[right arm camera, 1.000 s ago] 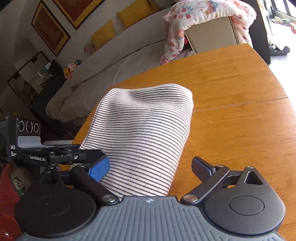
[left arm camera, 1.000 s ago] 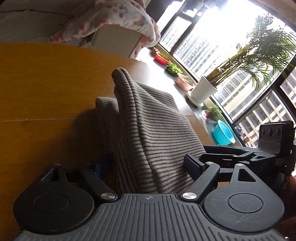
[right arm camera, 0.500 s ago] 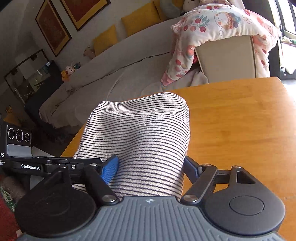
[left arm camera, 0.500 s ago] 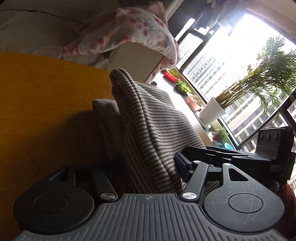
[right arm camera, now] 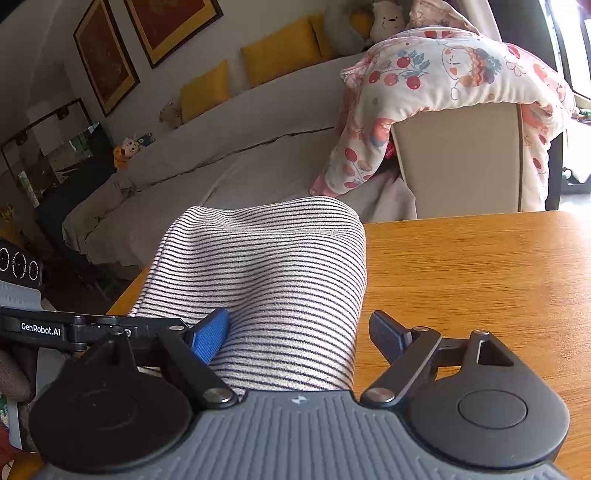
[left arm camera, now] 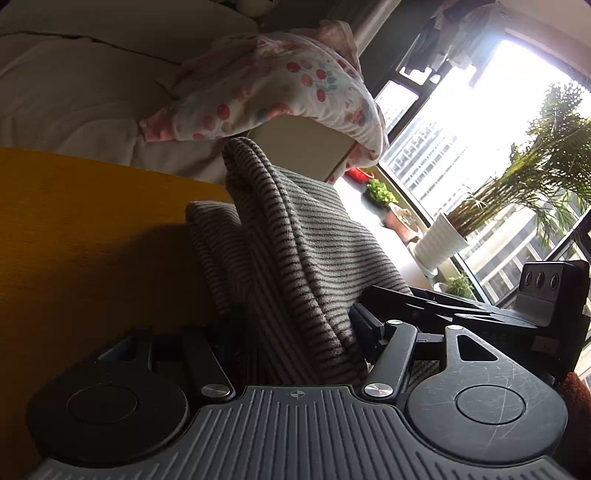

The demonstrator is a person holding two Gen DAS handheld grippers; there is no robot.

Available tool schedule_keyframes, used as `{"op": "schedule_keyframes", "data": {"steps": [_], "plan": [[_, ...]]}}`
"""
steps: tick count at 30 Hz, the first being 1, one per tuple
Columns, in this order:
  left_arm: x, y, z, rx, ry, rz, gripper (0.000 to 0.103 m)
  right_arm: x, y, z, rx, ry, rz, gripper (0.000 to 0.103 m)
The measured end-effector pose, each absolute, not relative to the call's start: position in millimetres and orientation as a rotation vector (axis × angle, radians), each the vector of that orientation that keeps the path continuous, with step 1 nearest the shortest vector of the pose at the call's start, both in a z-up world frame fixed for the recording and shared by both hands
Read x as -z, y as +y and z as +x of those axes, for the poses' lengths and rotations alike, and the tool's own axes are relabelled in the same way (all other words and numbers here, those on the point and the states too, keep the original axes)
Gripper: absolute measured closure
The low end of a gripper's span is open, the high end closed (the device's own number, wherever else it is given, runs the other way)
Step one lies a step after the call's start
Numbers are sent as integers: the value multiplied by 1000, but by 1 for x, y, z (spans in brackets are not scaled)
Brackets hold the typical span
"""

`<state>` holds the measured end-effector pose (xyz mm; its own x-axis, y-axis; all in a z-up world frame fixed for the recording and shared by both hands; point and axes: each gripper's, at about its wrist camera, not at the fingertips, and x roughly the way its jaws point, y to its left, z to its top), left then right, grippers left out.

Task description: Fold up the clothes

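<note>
Sofa and window frame the wooden bench [right arm camera: 480, 266], where the striped garment [right arm camera: 280, 280] lies doubled over at twelve o'clock — left gripper [left arm camera: 299, 332] clamped on it, right gripper [right arm camera: 299, 332] with fingers apart around it — folding seemingly underway, flattening left.

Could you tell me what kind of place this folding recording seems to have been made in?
Most likely a home living room, high up in an apartment. A long sofa with yellow cushions runs under framed pictures, a wooden table holds the striped garment, and potted plants stand by a window facing tower blocks.
</note>
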<state>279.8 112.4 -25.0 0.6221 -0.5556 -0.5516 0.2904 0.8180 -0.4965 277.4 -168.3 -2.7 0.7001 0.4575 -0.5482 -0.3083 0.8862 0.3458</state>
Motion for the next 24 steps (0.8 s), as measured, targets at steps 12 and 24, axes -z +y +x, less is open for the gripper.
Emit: {"op": "schedule_keyframes", "data": {"steps": [12,24], "plan": [[-18,103,346,533,654,-394,32,-23,-92,210,-497,508,-136,17],[-14,122,293,459,670,-371,11,-28,-163,206,-456,575,226,13]]}}
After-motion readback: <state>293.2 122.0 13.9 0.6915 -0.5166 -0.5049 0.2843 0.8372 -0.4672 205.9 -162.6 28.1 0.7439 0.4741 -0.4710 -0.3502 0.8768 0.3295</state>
